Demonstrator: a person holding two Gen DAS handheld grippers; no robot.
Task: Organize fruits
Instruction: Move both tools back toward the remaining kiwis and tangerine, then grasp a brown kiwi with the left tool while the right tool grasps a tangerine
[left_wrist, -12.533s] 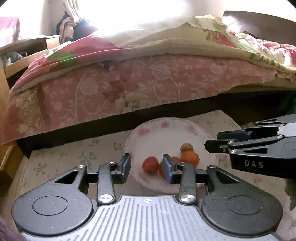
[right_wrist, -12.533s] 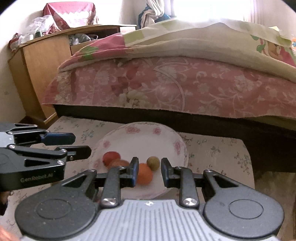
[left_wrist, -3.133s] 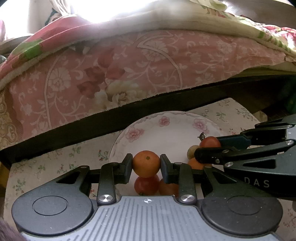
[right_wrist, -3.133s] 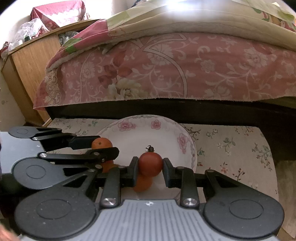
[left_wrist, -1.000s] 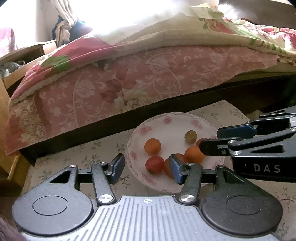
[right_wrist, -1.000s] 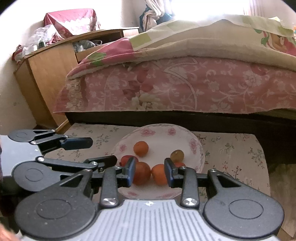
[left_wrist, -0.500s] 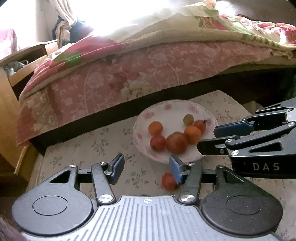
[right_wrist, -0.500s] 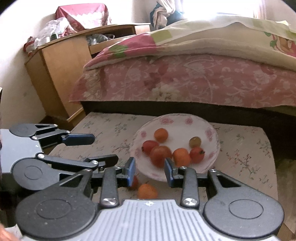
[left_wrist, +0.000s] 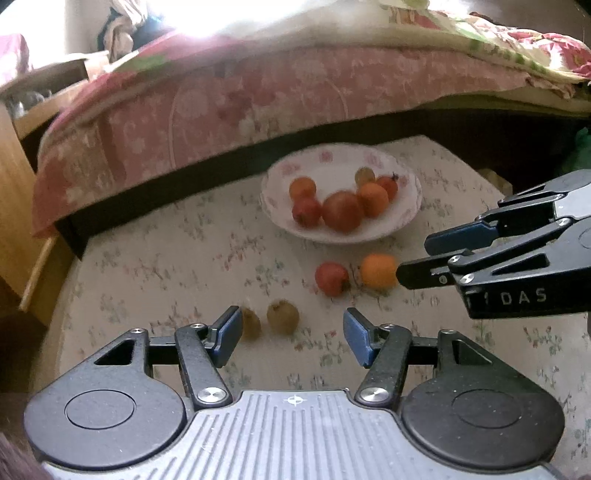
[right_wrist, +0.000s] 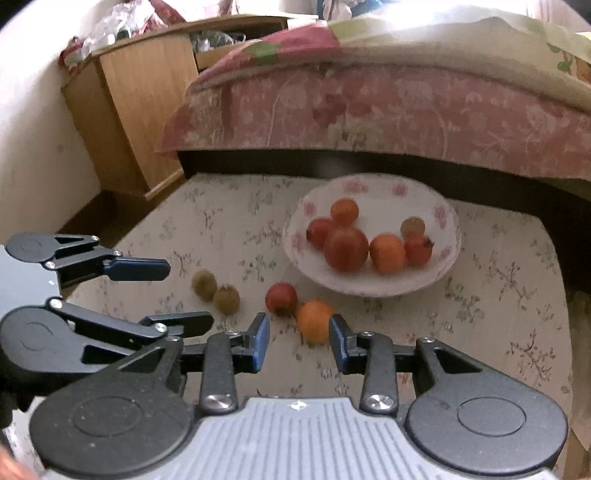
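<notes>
Four fruits lay loose on the flowered worktop (right_wrist: 207, 221) in front of the plate (right_wrist: 436, 275): an orange (right_wrist: 314, 320), a red fruit (right_wrist: 281, 298) just beside it on its left, and two small brownish fruits (right_wrist: 215, 290) a little further left, close together. Six more sat in the plate, bunched toward its near side. The right gripper (right_wrist: 298, 341) stood with its jaws apart, the orange near its right-hand pad and partly between the two, nothing clamped. The left gripper (left_wrist: 290, 338) was likewise spread wide and empty, with one brownish fruit (left_wrist: 283, 316) ahead of the gap and the other (left_wrist: 251, 325) half hidden behind its left-hand pad. The risks lay mostly in roundness and crowding. The orange sat off-centre in the right jaws, so closing from there would likely push it sideways into the red fruit and send one or both rolling, perhaps off the worktop's near edge. The two brownish fruits were small and close enough that a pinch on one might flick the other away. The plate's pile looked shallow, so a fruit dropped onto it rather than set into a gap could knock its neighbours over the rim. Both views were blurred, which made the exact clearances hard to judge.
</notes>
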